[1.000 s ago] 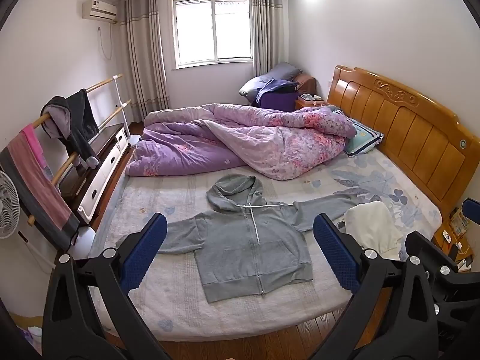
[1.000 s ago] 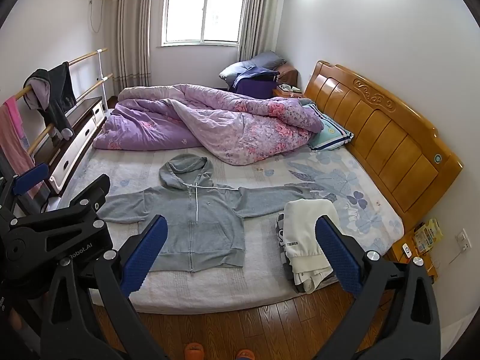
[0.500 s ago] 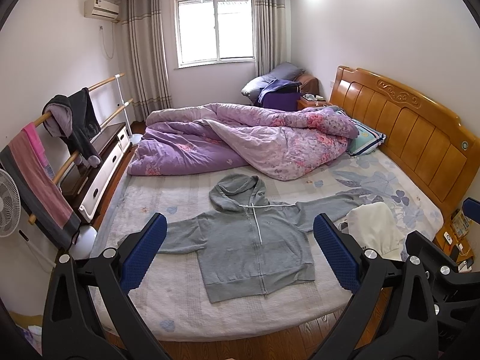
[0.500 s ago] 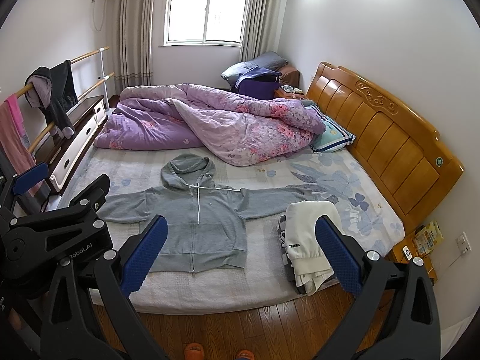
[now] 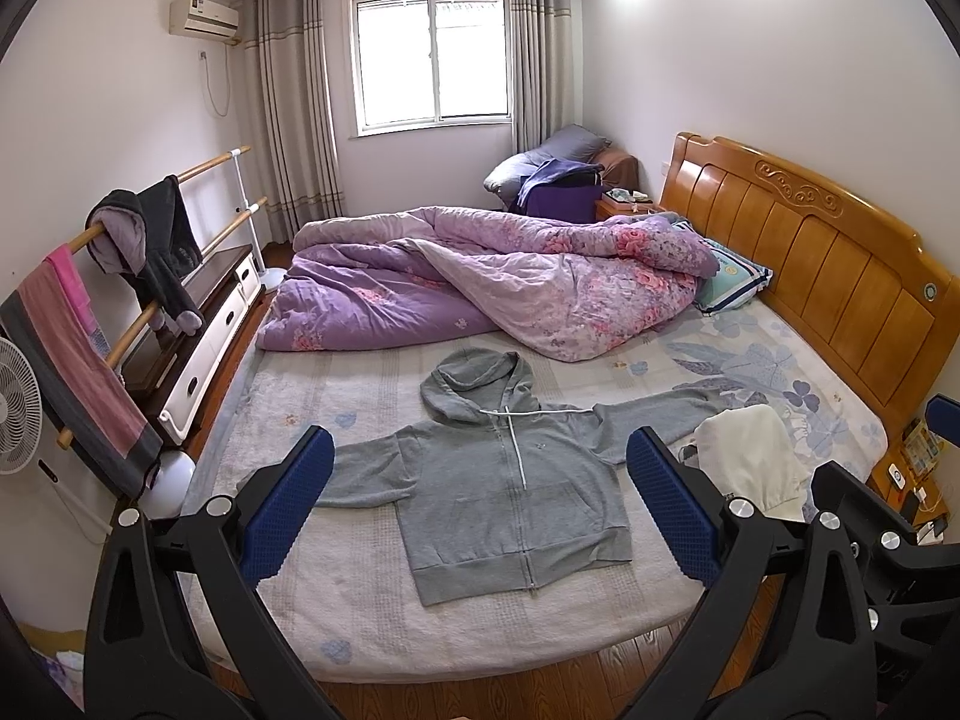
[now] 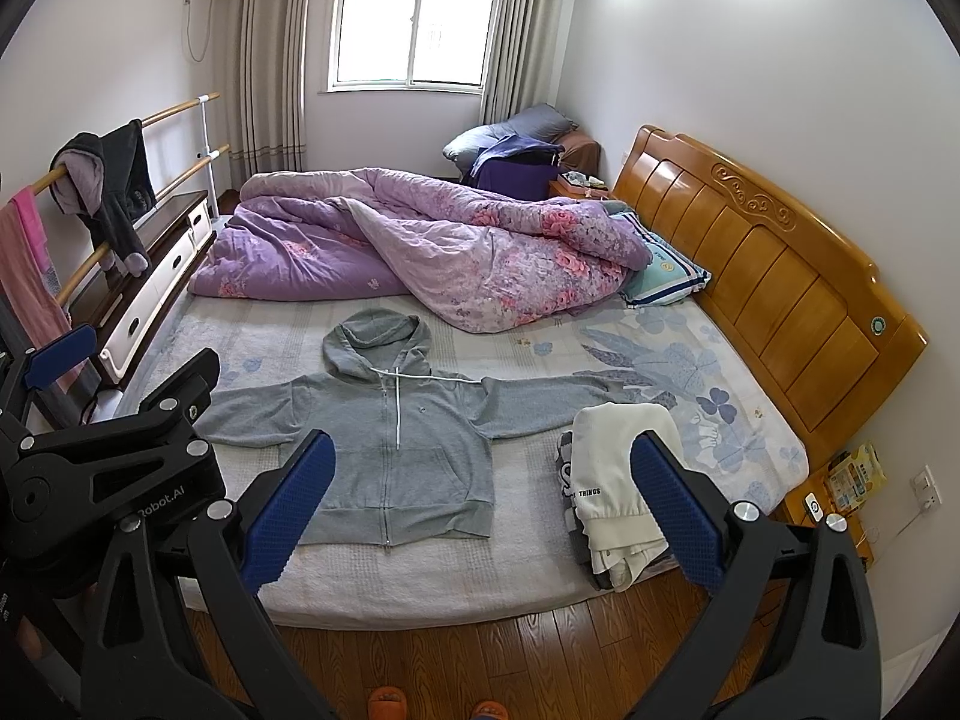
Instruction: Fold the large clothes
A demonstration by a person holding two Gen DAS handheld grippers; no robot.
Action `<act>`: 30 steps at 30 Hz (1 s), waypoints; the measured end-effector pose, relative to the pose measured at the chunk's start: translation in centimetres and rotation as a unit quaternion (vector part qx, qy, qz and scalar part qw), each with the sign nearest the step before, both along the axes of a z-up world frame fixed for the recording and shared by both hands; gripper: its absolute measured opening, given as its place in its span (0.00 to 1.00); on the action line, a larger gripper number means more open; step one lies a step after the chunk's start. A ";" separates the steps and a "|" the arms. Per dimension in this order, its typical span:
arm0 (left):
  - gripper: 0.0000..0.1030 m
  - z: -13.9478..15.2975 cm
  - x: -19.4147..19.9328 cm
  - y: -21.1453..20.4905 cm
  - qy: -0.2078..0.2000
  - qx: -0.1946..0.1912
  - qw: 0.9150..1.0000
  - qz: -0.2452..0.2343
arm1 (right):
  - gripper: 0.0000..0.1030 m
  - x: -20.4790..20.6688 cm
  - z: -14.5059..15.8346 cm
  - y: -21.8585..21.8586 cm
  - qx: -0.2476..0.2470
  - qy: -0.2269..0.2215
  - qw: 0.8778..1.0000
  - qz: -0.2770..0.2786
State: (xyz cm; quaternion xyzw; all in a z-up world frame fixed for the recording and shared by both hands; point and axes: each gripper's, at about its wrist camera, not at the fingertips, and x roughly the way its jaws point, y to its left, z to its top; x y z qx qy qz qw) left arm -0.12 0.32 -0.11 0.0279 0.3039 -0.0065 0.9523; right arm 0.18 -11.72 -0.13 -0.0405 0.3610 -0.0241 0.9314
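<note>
Left wrist view: left tongs (image 5: 477, 507) are gaping wide and gripping nothing, hanging above the near edge of the bed (image 5: 384, 612). Grey hoodie (image 5: 510, 480) is lying flat and face-up on the bed, zipped, sleeves stretching out to both sides, hood pointing toward the purple quilt (image 5: 480, 282). Right wrist view: right tongs (image 6: 480, 501) are likewise spreading wide and carrying nothing. Folded white garment (image 6: 618, 468) is sitting just beside the hoodie's far sleeve cuff. Risk, as judged: a sleeve fold is likely snagging that pile; pinching only the top layer is leaving the back panel bunching.
</note>
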 end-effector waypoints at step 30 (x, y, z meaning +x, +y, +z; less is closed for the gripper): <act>0.95 -2.6 2.3 2.5 0.027 0.001 0.999 0.017 | 0.92 2.5 -2.5 1.4 -0.002 0.027 0.999 0.019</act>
